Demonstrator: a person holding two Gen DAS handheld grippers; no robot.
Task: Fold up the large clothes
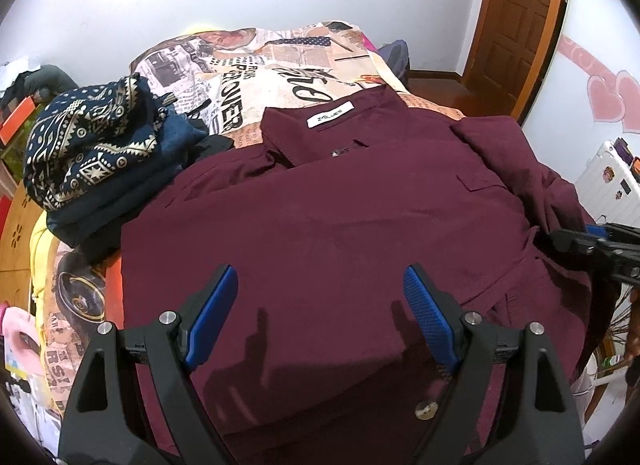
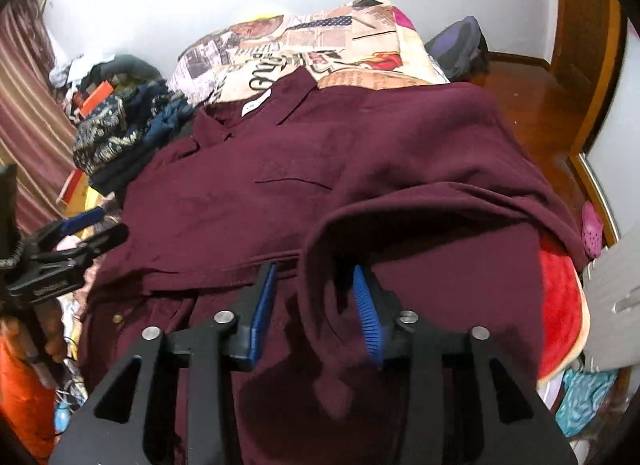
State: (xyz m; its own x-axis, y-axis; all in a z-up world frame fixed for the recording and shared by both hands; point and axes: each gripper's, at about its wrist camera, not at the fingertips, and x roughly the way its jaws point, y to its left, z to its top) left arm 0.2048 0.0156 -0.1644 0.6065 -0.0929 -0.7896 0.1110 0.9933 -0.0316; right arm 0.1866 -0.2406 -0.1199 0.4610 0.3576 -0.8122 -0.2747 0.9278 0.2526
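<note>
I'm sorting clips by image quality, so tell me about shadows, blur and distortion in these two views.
Left wrist view: the open left gripper casts sharp finger shadows on the maroon shirt; fisheye bends the wooden door; dark vignette in the corners. Right wrist view: softer overall, right gripper pads look smeared, a sleeve fold shades them; the shirt's white label is unreadable.

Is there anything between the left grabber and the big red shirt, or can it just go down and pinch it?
Nothing visible is in the way. The left hand-held gripper hangs open right above the maroon shirt, with only bare cloth under it. The pile of dark blue patterned clothes sits off to the left, beside the shirt, not under the gripper.
</note>
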